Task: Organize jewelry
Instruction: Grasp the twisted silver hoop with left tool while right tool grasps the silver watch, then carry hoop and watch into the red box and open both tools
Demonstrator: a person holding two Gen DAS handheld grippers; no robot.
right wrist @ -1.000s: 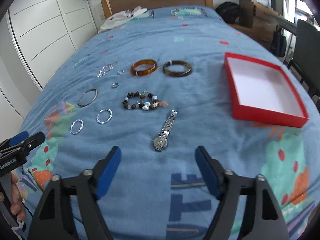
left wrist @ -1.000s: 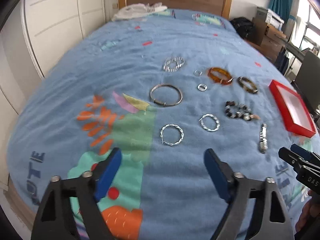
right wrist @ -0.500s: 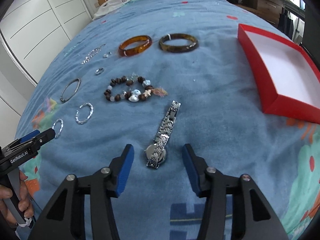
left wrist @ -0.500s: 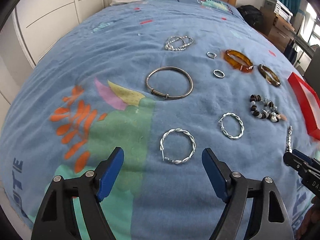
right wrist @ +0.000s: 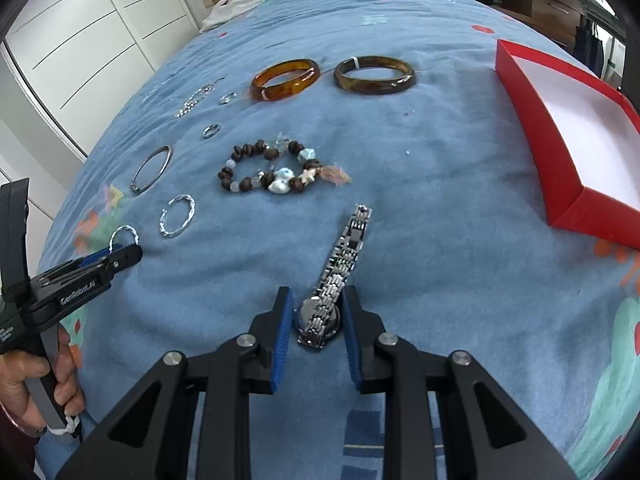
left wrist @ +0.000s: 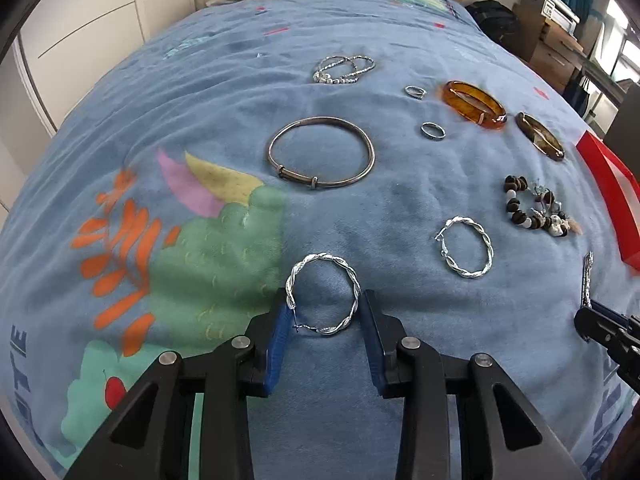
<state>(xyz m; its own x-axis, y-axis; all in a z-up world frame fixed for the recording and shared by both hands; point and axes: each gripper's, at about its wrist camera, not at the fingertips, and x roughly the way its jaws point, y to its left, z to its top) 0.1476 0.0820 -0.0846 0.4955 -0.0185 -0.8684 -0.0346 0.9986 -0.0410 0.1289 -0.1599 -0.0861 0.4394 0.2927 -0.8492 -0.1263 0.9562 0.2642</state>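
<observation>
My left gripper (left wrist: 324, 304) is down on the blue bedspread, its jaws closing on a twisted silver hoop (left wrist: 320, 258), and both blue pads touch the hoop's sides. My right gripper (right wrist: 318, 308) is closing too; its pads press on the round case of a silver watch (right wrist: 340, 268), whose band stretches away over the blanket. An open red box (right wrist: 532, 120) with a white inside lies to the right. The left gripper (right wrist: 120, 254) also shows at the left edge of the right wrist view, held by a hand.
On the blanket lie a second twisted hoop (left wrist: 486, 248), a plain silver bangle (left wrist: 320, 120), a beaded bracelet (right wrist: 264, 178), an amber bangle (right wrist: 280, 88), a dark bangle (right wrist: 376, 86), two small rings (left wrist: 433, 131) and thin chain bracelets (left wrist: 344, 68). White clothing lies by the headboard.
Both grippers have come down toward the bed and narrowed from wide open. The left one now brackets the twisted hoop and the right one the watch case.
</observation>
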